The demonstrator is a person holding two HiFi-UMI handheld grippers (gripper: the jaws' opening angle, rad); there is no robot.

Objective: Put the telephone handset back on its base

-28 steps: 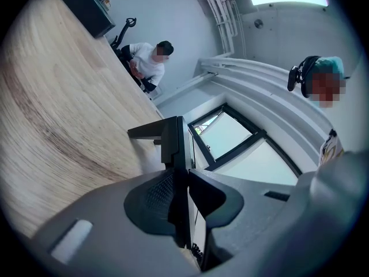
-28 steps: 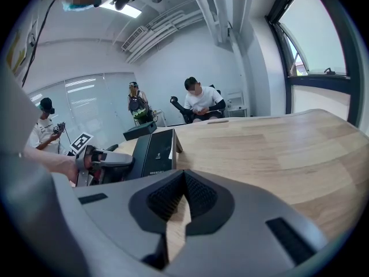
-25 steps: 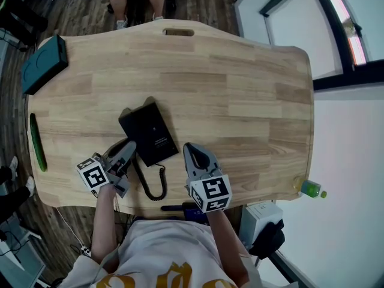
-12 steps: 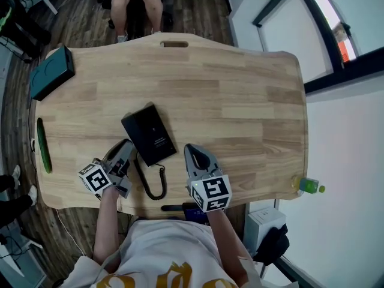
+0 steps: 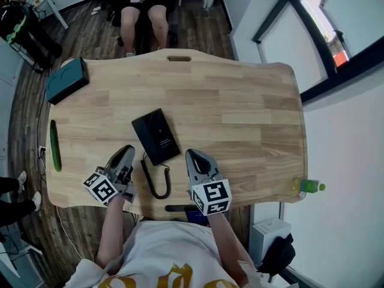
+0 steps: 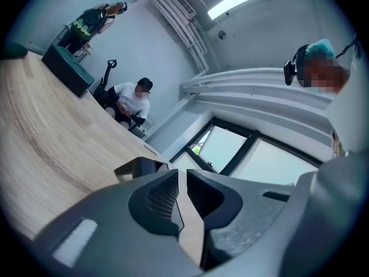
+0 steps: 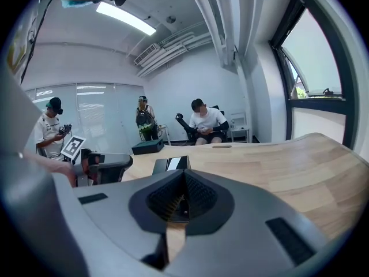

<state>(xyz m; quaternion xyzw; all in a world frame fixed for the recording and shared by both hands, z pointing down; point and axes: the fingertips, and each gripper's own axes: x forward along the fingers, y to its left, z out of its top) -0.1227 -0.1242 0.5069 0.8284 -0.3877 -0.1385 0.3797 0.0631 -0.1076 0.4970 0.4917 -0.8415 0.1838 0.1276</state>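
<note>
Here, from the head view, a pale wooden worktop (image 5: pixel 240 107) fills most of the frame. A black telephone (image 5: pixel 157 135) lies flat on it, left of centre. From above it reads as one dark slab, so handset and base cannot be told apart. Its dark cord (image 5: pixel 157 183) loops down toward the lower edge, between the two claws. The left claw (image 5: pixel 126 153) sits at lower left, near the telephone's lower left side. The right claw (image 5: pixel 193 156) sits at lower centre, just right of the cord.

Only this view shows a long green object (image 5: pixel 55 146) by the worktop's left edge and a green bottle (image 5: pixel 309 186) past its right edge. A teal box (image 5: pixel 67 80) rests at the upper left corner. A seated person (image 5: pixel 141 2) is beyond the far edge, at the top.

The left gripper view shows the left claw (image 6: pixel 183 172) drawn in to a thin slit with nothing in it. A corner of the telephone (image 6: pixel 135 167) peeks over its left half.

The right gripper view shows the right claw (image 7: pixel 184 173) with tips pressed together, empty. The telephone (image 7: pixel 170 164) lies straight beyond them. Only here do two standing people (image 7: pixel 143 115) appear, at middle left.
</note>
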